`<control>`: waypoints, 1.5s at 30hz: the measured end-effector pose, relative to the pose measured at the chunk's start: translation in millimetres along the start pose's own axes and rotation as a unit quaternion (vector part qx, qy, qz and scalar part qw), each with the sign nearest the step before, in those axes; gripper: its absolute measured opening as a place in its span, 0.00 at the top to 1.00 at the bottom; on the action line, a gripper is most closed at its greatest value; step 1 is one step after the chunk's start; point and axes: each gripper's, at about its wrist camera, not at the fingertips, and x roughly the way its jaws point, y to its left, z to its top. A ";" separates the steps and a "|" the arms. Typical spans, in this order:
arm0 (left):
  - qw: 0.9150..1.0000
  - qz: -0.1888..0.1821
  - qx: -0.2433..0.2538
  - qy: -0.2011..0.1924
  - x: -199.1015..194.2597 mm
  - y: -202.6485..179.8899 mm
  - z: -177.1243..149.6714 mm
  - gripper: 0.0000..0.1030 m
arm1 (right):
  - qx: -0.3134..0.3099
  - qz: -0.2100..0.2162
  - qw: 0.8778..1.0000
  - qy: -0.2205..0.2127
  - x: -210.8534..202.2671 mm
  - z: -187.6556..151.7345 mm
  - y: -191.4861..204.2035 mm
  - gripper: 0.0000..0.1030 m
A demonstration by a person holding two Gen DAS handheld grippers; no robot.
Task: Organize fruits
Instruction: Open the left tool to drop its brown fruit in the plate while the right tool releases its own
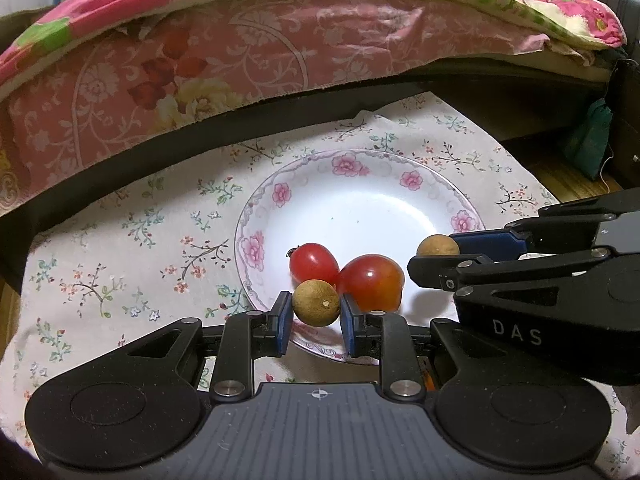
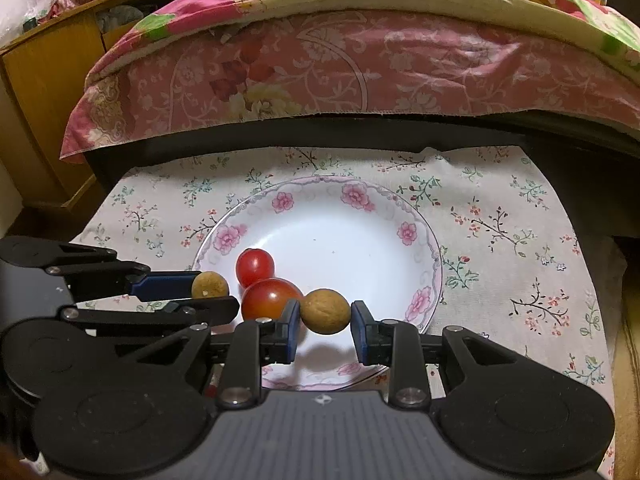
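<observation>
A white cotton cloth printed with small flower sprigs (image 2: 500, 240) covers the low surface; a round white porcelain plate with pink roses on its rim (image 2: 352, 196) rests on it

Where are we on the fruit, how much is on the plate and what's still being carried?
Done: two tomatoes lie on the floral plate. In hand: the left gripper holds one longan and the right gripper another longan, both over the plate's near edge. Left: setting both down. No other loose fruit is visible.

a home bedroom: floral quilt (image 1: 280, 40) on bed, wooden cabinet (image 2: 44, 92).
</observation>
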 end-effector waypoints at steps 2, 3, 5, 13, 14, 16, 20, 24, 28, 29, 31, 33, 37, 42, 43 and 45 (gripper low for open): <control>1.000 0.001 0.000 -0.001 0.8 0.0 0.2 0.70 | 0.001 0.000 1.000 0.001 1.6 0.1 -1.0 0.72; 1.000 0.001 0.000 -0.001 1.1 0.1 0.5 0.70 | 0.001 0.000 1.000 0.001 2.3 0.2 -1.4 0.72; 1.000 0.003 0.002 -0.003 1.4 -0.1 0.4 0.70 | 0.002 0.000 1.000 0.000 3.6 0.4 -1.8 0.72; 1.000 0.008 0.005 -0.005 4.0 0.1 1.7 0.68 | 0.000 -0.006 1.000 0.002 8.3 -0.2 -2.2 0.72; 1.000 0.008 0.004 -0.005 4.1 0.4 2.0 0.67 | 0.000 -0.006 1.000 0.003 8.8 0.1 -2.4 0.72; 1.000 0.010 0.004 -0.006 4.1 0.8 2.5 0.65 | 0.001 -0.008 1.000 0.002 9.2 0.4 -2.6 0.72; 1.000 0.012 0.003 -0.007 4.5 1.4 2.8 0.61 | 0.001 -0.014 1.000 0.000 9.0 0.4 -2.6 0.72; 1.000 0.017 0.006 -0.008 4.3 0.3 2.4 0.60 | 0.002 -0.015 1.000 -0.001 8.7 0.4 -3.1 0.72; 1.000 0.020 0.006 -0.009 3.6 0.5 2.5 0.55 | 0.001 -0.018 1.000 -0.003 8.3 0.3 -3.3 0.71; 1.000 0.020 0.006 -0.010 3.3 0.6 2.7 0.54 | 0.002 -0.019 1.000 -0.004 8.1 0.5 -3.9 0.71; 1.000 0.022 0.006 -0.011 2.7 0.6 2.8 0.53 | 0.003 -0.019 1.000 -0.005 7.3 0.9 -4.8 0.70; 1.000 0.023 0.007 -0.011 2.3 0.7 2.7 0.53 | 0.005 -0.019 1.000 -0.006 7.1 1.3 -5.4 0.70; 1.000 0.024 0.006 -0.010 1.9 1.2 2.8 0.52 | 0.006 -0.021 1.000 -0.007 7.1 1.2 -5.6 0.68; 1.000 0.026 0.005 -0.012 0.8 1.2 3.2 0.50 | 0.009 -0.022 1.000 -0.009 6.4 2.0 -6.6 0.66; 1.000 0.026 0.004 -0.012 0.4 1.4 3.3 0.49 | 0.010 -0.022 1.000 -0.009 6.3 2.3 -7.1 0.66; 1.000 0.027 0.004 -0.013 -0.8 1.8 3.6 0.47 | 0.013 -0.022 1.000 -0.010 5.9 2.5 -7.8 0.66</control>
